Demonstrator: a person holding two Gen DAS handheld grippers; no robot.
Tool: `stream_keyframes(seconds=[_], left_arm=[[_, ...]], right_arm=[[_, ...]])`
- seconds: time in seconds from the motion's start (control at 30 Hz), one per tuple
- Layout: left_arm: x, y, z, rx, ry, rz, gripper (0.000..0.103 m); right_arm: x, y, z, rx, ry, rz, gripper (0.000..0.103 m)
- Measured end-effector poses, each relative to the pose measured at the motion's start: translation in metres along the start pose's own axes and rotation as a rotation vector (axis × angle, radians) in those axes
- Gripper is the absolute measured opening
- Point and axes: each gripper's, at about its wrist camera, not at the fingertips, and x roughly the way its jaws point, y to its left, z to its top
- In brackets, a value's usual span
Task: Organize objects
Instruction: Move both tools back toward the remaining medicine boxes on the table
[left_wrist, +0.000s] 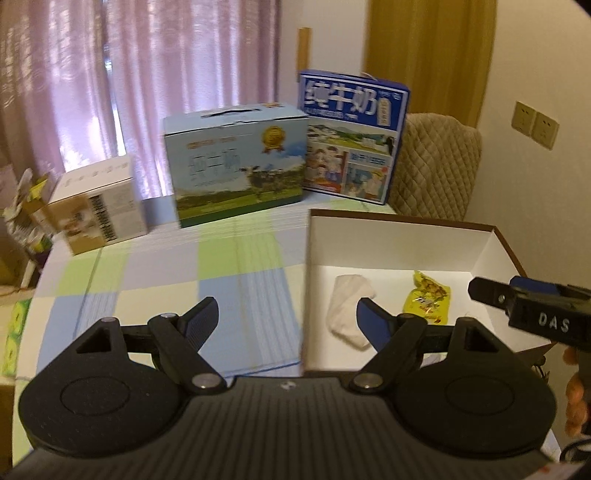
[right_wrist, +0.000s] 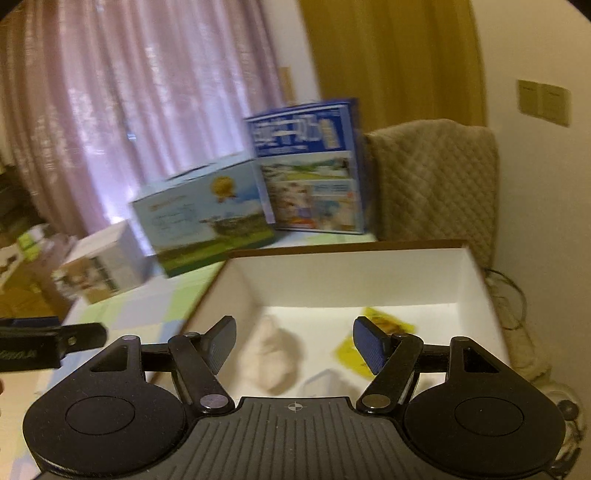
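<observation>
An open white box with a brown rim (left_wrist: 406, 236) (right_wrist: 351, 273) sits on the checked tablecloth (left_wrist: 166, 266). Inside lie a crumpled white cloth (left_wrist: 349, 308) (right_wrist: 273, 358) and a yellow snack packet (left_wrist: 428, 299) (right_wrist: 351, 350). A pale, translucent thing (right_wrist: 321, 382) shows near the box's front, too blurred to name. My left gripper (left_wrist: 286, 319) hovers open over the box's left wall, nothing between its fingers. My right gripper (right_wrist: 293, 339) hangs open above the box, over the cloth and packet, holding nothing. Its tip (left_wrist: 491, 293) enters the left wrist view from the right.
At the table's far side stand a light blue milk carton case (left_wrist: 236, 162) (right_wrist: 203, 218), a dark blue milk case (left_wrist: 351, 136) (right_wrist: 310, 166) and a white box (left_wrist: 99, 206) (right_wrist: 99, 262). A quilted chair back (left_wrist: 436, 166) (right_wrist: 432, 181) rises behind. Curtains hang beyond.
</observation>
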Motion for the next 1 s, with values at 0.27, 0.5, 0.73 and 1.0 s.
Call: stream_keyframes(seconds=[0.27, 0.5, 0.73, 1.0], left_arm=[[-0.03, 0.043, -0.027, -0.1, 0.01, 0.028, 0.08], [-0.046, 0.076, -0.056, -0.161, 0.029, 0.077, 0.08], [-0.066, 0.107, -0.091, -0.207, 0.059, 0.144, 0.08], [-0.074, 0.139, -0.134, -0.279, 0.136, 0.202, 0.08]], right_arm=[[-0.004, 0.055, -0.029, -0.094, 0.055, 0.114, 0.067], [0.008, 0.085, -0.06, -0.135, 0.133, 0.221, 0.067], [0.023, 0.096, -0.078, -0.186, 0.19, 0.261, 0.067], [0.03, 0.101, -0.092, -0.203, 0.225, 0.275, 0.067]])
